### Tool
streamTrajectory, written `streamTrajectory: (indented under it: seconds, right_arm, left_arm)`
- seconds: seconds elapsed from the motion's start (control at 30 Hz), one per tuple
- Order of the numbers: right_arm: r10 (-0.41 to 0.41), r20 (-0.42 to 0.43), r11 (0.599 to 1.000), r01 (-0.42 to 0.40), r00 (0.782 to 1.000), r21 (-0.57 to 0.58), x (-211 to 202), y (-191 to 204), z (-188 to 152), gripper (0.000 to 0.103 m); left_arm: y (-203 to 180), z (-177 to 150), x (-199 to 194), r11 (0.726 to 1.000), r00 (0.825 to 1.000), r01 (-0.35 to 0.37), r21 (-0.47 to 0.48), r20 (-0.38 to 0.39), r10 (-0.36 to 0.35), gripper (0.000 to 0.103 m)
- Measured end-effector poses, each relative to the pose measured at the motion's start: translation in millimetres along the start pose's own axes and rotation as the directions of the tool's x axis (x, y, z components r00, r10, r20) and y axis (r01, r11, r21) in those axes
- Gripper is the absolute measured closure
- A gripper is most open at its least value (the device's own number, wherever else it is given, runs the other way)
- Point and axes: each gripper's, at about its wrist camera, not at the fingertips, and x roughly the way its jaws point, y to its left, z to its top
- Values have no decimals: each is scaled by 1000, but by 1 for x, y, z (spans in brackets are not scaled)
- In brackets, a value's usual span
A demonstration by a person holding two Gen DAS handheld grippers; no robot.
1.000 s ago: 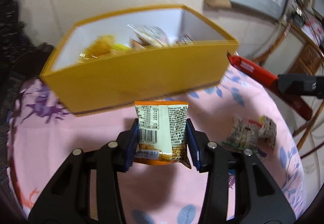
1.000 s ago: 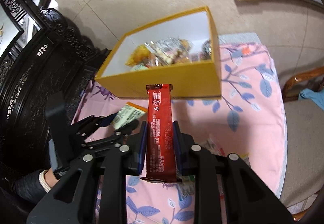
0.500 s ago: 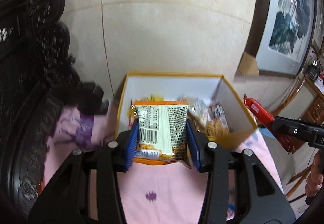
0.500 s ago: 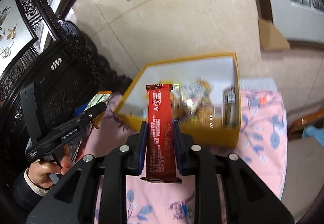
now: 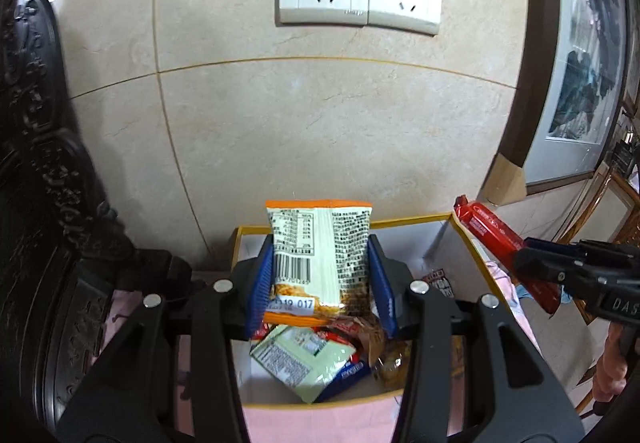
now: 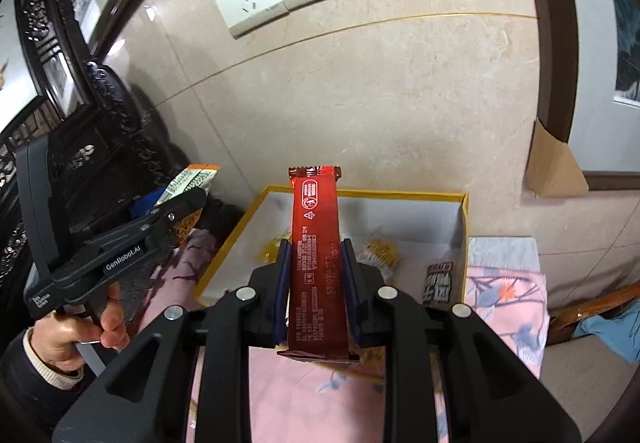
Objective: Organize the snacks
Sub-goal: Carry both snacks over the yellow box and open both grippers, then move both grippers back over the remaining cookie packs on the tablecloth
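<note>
- "GenRobot.AI" is printed in white on the side of the left gripper (image 6: 188, 203).
- "DAS" shows on the right gripper (image 5: 560, 275).
- "19 017" is stamped beneath a barcode on the snack packet (image 5: 318, 259).

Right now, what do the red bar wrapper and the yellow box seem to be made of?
Red bar wrapper: probably glossy plastic film, since it shines and has a crimped end seal. Yellow box: likely matte cardboard, with thin stiff walls and a plain white inside.

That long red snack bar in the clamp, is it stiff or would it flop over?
Probably fairly stiff: the red snack bar sticks straight out past the right gripper without sagging. Its glossy wrapper may be slippery. It looks light, since a pinch on its narrow sides seems enough to hold it.
</note>
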Motion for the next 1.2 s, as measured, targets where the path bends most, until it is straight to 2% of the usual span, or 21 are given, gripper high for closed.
streamTrajectory:
  seconds: [0.23, 0.27, 0.3, 0.37, 0.47, 0.5, 0.53, 0.67, 0.87, 1.03, 1.2]
  right_arm:
    - [-30, -19, 1000, 30, 999, 8, 22, -5, 5, 78]
    - [-32, -22, 999, 33, 999, 13, 25, -7, 5, 78]
    - [-36, -24, 999, 37, 999, 14, 27, -6, 5, 78]
    - [-43, -49, 999, 43, 998, 6, 35, -8, 5, 76]
    - [-63, -104, 998, 65, 993, 12, 42, -10, 5, 69]
    - [-59, -107, 998, 62, 992, 18, 40, -12, 3, 60]
    - [-56, -103, 998, 59, 993, 23, 35, -14, 1, 57]
    - [-42, -84, 999, 44, 996, 24, 5, -23, -16, 55]
    - [-92, -167, 991, 106, 982, 79, -33, -60, -88, 49]
    - [-157, -283, 960, 213, 946, 181, -53, -93, -178, 49]
    - [-187, -358, 952, 258, 915, 162, -57, -92, -240, 48]
  left_arm:
    - [-4, 5, 31, 1000, 998, -1, 9, -58, 2, 57]
    - [-5, 4, 36, 1000, 998, -9, 9, -70, 9, 54]
    - [-5, 4, 38, 1000, 997, -26, 8, -72, 27, 34]
    - [-5, 2, 39, 997, 995, -73, -1, -63, 73, 7]
    - [-2, -1, 31, 998, 996, -59, -34, -67, 57, 7]
    - [0, -2, 27, 998, 996, -55, -43, -70, 52, 7]
    - [2, -5, 19, 997, 997, -53, -53, -64, 50, 7]
    - [10, -23, -12, 994, 999, -38, -101, -27, 36, 6]
    - [17, -71, -59, 986, 999, -39, -160, -16, 37, 4]
    - [16, -117, -84, 982, 998, -34, -184, -67, 22, 4]
    - [5, -158, -97, 987, 993, -29, -161, -114, 11, 4]
